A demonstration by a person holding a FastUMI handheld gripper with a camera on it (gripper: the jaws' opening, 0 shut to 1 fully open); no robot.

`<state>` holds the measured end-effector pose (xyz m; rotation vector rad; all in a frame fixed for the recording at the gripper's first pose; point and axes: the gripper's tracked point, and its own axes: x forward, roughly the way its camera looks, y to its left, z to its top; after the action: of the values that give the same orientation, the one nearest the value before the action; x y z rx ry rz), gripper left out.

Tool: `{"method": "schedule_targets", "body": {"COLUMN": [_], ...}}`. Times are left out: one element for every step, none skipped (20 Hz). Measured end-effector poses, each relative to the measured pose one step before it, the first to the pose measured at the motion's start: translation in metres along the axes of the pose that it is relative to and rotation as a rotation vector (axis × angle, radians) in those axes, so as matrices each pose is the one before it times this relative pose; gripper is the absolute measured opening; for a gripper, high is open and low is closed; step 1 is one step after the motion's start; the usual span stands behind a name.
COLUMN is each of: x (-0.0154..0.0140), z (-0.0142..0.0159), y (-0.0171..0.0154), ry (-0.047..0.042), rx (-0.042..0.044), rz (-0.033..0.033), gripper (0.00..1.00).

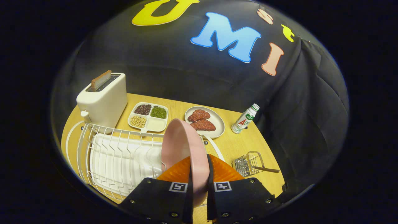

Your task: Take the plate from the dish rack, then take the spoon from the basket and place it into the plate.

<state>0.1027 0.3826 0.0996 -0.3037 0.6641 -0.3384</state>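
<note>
Gripper (199, 174) fingers clamp pink plate (182, 146) on edge, one each side of rim, plate upright above white dish rack (118, 158) at table's (239, 146) near left. Wire basket (248, 163) holding spoon (266, 169) sits near table's right edge. Toaster (104, 101) at far left corner.

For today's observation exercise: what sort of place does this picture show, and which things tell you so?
Probably a mock kitchen set up in a booth: a wooden table holds a toaster, a white dish rack and a dish of meat. The gripper is shut on a pink plate.
</note>
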Motion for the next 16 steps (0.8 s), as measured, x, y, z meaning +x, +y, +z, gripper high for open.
{"method": "schedule_targets", "body": {"x": [-0.00253,-0.00241,-0.00186,-0.00133,-0.00215,-0.00244,-0.00314,-0.00206,-0.00363,-0.00382,-0.00281,-0.00364,-0.00324,-0.00371,-0.00366,-0.00262], "z": [0.0064,0.00496,0.00562,0.0045,0.00352,0.00301,0.00473,0.00383,0.00501,0.00516,0.00525,0.00503,0.00538,0.00446,0.00458,0.00467], "y": [-0.00322,-0.00296,-0.00464,-0.00431,-0.00479,-0.00674,-0.00766,-0.0099,-0.01083,-0.01115,-0.01264,-0.01428,-0.01335,-0.01176,-0.01098,-0.01187], "ry": [-0.01471,-0.01574,-0.01724,-0.01844,-0.01177,-0.01259,-0.01342,-0.01569,-0.01677,-0.01589,-0.01403,-0.01763,-0.01529,-0.01627,-0.01524,-0.01301], "rx": [-0.01766,-0.01259,-0.00945,-0.00076,0.00383,0.01097,0.01374,0.0086,0.01179,0.02007,0.01638,0.01592,0.01589,0.01837,0.01838,0.01563], "rz": [-0.01478,-0.01604,-0.0156,-0.00419,0.00062,0.00534,0.00683,0.00031,0.00225,0.00008,-0.00488,-0.00478,-0.00137,0.00373,0.01019,0.01033], "gripper": [0.17,0.17,0.17,0.17,0.17,0.17,0.17,0.17,0.16,0.17,0.17,0.17,0.17,0.17,0.16,0.17]}}
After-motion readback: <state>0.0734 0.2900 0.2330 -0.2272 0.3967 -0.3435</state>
